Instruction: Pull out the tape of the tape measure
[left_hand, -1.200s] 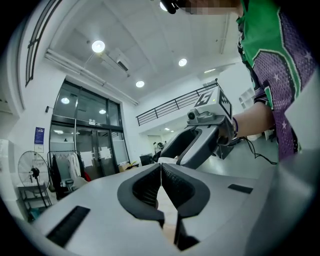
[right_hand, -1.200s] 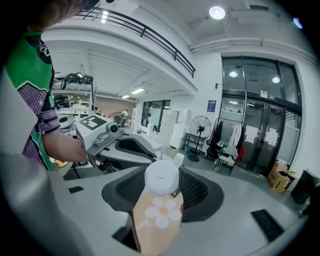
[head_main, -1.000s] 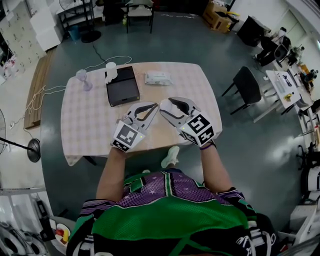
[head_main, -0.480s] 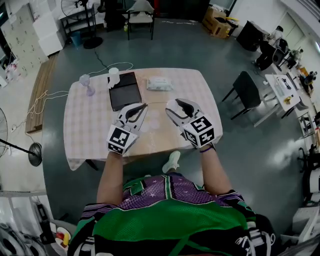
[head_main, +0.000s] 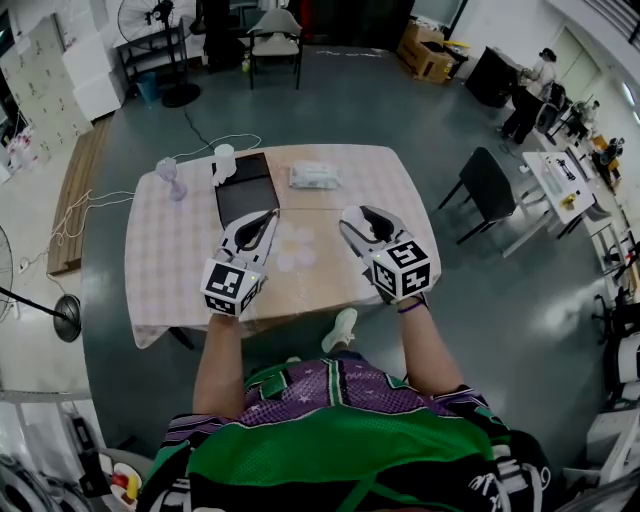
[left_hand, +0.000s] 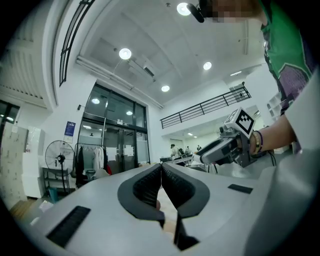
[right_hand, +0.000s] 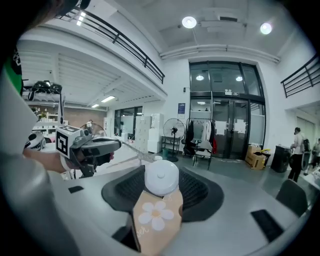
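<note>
Right gripper (head_main: 360, 215) clamps the small, likely light tape measure (right_hand: 155, 215) by its case; left gripper (head_main: 269, 214) pinches the thin, probably floppy tape (right_hand: 138, 151) by its end.

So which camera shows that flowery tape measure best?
The right gripper view: the tape measure sits close-up, gripped in the right claw. In the head view that claw hides it; the left gripper view shows only the claw, far off.

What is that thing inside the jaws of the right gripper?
A small tape measure, peach with a white flower and a round white top, held between the right gripper's pads. Its lower end disappears behind the gripper's body.
</note>
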